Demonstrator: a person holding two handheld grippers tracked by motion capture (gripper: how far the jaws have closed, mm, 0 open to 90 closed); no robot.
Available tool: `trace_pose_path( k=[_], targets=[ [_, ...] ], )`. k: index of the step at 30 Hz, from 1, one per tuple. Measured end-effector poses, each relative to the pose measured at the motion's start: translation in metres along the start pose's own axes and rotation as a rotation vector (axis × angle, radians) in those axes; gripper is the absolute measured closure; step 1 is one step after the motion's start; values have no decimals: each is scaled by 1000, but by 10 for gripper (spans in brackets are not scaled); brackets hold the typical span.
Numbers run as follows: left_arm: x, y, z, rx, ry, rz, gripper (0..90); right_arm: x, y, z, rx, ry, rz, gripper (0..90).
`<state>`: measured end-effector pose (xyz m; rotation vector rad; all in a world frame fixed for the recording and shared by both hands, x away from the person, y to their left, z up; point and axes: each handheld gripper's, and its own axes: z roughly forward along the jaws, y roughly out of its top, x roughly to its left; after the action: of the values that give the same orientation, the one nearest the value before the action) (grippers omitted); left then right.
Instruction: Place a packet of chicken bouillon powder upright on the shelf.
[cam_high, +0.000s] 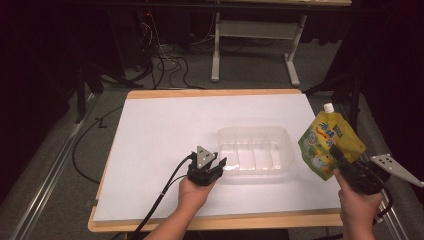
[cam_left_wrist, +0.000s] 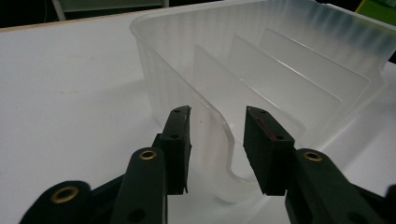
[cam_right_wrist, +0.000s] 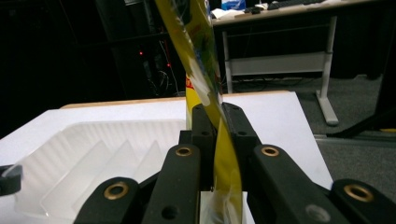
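Tray (cam_high: 256, 131): one, clear plastic, three ribs inside, on the white table (cam_high: 150, 150).
Pouch (cam_high: 327, 145): one, yellow, white cap up, raised beside the tray's right end.
Left gripper (cam_high: 216, 166): jaws apart astride the tray's corner rim.
Right gripper (cam_right_wrist: 217, 122): clamped on the pouch.
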<state>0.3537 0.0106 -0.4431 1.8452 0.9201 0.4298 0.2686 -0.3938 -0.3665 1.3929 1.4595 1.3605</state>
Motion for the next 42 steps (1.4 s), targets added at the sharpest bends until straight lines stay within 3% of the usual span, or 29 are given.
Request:
trace_pose_path(
  k=[7,10,13,15,18,19,20,22,23,26,32,35,38,42],
  targets=[
    [-4,-5,-9,20,-43,13,534,14,23,2,-38,20,0,860],
    [-2,-6,-18,-2,-45,14,495,23,34,2,-56,36,-6,860],
    [8,-3,-36,-29,-57,20,477,35,41,6,-64,58,3,860],
    [15,-3,-46,-41,-53,46,470,43,44,9,-66,70,6,860],
    [25,-12,-54,-46,-33,72,520,54,43,15,-70,88,7,860],
    [29,-18,-53,-39,-12,75,577,57,42,18,-67,93,12,860],
    [31,-22,-50,-30,1,79,730,62,40,22,-65,98,15,860],
    [32,-25,-36,10,30,93,826,69,35,30,-46,97,16,860],
    [32,-25,-36,10,30,93,836,69,35,30,-46,97,16,860],
    [21,-21,-15,24,34,91,849,77,31,43,-34,107,29,860],
    [7,-19,-3,34,14,96,849,87,24,60,-18,115,40,860],
    [3,-18,-4,37,6,95,852,92,19,70,-2,112,32,860],
    [2,-17,-10,36,8,121,831,95,13,77,6,107,44,860],
    [18,-16,-32,22,20,135,761,96,6,85,22,99,52,859]
  ],
)
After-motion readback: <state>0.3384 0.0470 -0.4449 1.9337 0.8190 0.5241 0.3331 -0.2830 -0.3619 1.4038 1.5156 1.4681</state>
